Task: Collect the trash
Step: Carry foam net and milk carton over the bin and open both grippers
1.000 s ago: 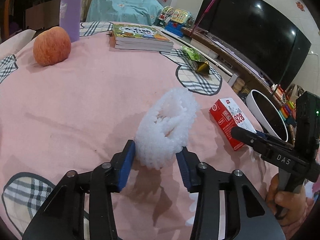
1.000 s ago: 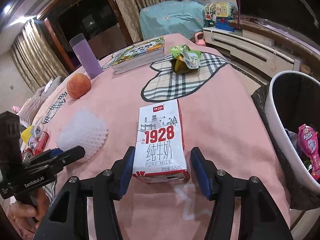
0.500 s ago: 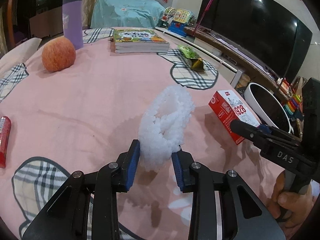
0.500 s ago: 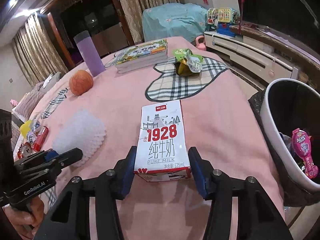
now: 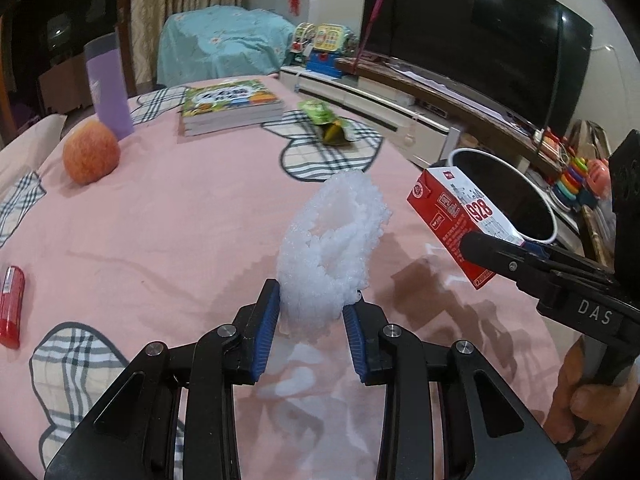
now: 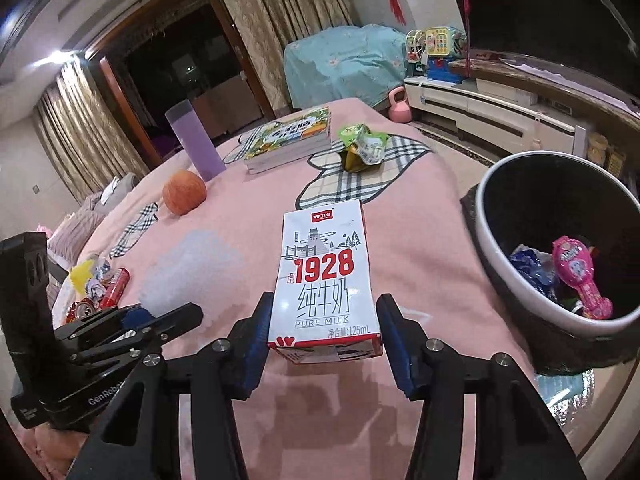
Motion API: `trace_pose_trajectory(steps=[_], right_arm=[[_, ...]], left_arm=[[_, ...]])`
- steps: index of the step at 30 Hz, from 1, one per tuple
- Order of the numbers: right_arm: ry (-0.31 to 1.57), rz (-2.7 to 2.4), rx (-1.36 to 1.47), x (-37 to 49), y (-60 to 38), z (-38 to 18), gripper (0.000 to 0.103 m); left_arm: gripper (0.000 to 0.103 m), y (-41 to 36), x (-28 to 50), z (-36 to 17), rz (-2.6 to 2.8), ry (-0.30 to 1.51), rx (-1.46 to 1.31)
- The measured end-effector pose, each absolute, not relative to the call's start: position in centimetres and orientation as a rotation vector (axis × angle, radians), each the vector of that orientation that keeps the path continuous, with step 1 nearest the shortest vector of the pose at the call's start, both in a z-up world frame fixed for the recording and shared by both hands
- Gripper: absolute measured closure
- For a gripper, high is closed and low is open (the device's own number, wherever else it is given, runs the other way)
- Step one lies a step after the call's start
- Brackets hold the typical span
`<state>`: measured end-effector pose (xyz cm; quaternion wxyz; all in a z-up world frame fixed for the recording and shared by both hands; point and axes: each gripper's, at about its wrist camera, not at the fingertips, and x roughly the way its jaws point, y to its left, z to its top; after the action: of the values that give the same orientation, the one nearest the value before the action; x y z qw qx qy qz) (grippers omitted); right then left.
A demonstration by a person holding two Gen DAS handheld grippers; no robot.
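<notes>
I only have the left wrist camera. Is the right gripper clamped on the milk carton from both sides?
Observer: Yes. In the right wrist view the right gripper has a blue pad pressed on each side of the milk carton.
Operator: Is the bin empty? It looks black to me.
Observer: No. The bin holds a pink package and a crumpled blue wrapper.
Operator: Any trash beyond the red packet on my left?
Observer: Yes, a yellow wrapper and what looks like a crushed can lie beside it.

The white foam fruit net (image 5: 334,240) looks soft and bumpy. The red-and-white paper milk carton (image 6: 324,276) is smooth. The pink tablecloth (image 5: 160,216) is matt cloth.
</notes>
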<state>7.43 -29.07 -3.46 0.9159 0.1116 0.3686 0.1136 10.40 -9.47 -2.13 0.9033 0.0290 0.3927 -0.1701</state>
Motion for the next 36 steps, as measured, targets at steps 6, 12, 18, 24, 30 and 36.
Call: trace_pose_trajectory(steps=[6, 12, 18, 24, 30, 36], right_arm=[[0.722, 0.209, 0.251, 6.0, -31.3, -2.3, 0.051], [0.691, 0.149, 0.279, 5.1, -35.0, -1.6, 0.051], [0.677, 0.075, 0.313, 4.7, -39.0, -1.4, 0.051], [0.668, 0.023, 0.329, 4.4, -42.4, -1.2, 0.051], [0.668, -0.006, 0.338, 4.7, -44.5, -1.2, 0.051], [0.683, -0.023, 0.336, 5.6, -46.0, -1.4, 0.051]], left_arm=[[0.072, -12.2, 10.0, -1.3, -0.399, 0.796, 0.093], [0.073, -15.7, 10.3, -0.7, -0.466, 0.791, 0.122], [0.075, -19.5, 10.6, -0.1, -0.541, 0.793, 0.144], [0.077, -22.6, 11.2, 0.6, -0.591, 0.785, 0.160], [0.078, -25.3, 12.0, 1.0, -0.628, 0.781, 0.179], [0.078, -28.1, 12.8, 0.9, -0.663, 0.797, 0.202]])
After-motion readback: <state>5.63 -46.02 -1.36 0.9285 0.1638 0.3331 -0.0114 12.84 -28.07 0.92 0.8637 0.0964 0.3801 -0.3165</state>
